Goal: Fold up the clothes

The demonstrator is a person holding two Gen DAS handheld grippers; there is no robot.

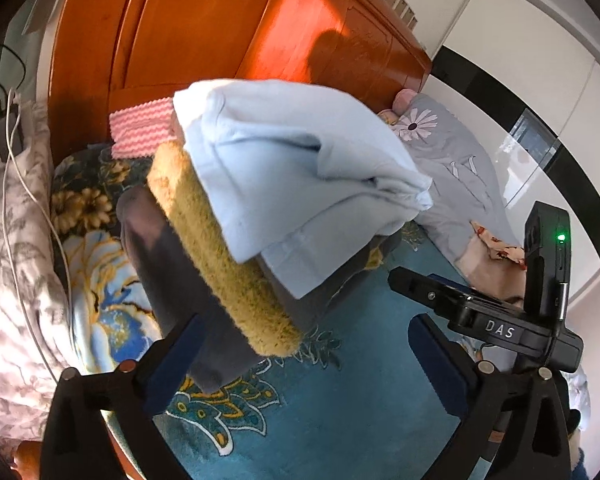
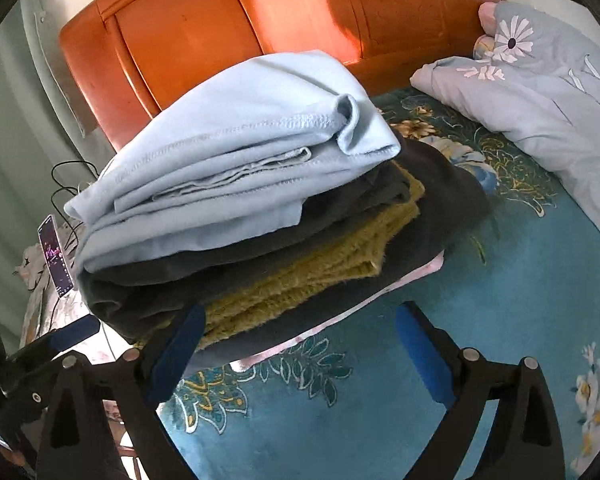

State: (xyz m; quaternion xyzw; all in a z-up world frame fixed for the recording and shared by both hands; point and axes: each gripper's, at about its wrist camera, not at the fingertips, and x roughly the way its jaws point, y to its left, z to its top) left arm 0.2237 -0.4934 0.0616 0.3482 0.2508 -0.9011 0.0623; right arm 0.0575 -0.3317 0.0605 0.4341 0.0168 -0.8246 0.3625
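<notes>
Both grippers, left (image 1: 308,356) and right (image 2: 300,344), fingers spread wide, empty; folded stack (image 2: 236,184) mid-frame on bed (image 2: 380,400)

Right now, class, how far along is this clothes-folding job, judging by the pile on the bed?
Done: a light blue garment tops folded dark and mustard layers. In hand: nothing; left claw and right claw are open and empty. Left: no unfolded clothes show in either view.

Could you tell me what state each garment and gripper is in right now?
light blue garment: folded, top of stack.
dark garment: folded, under the blue.
mustard garment: folded, within the stack.
left gripper: open, empty.
right gripper: open, empty.
</notes>
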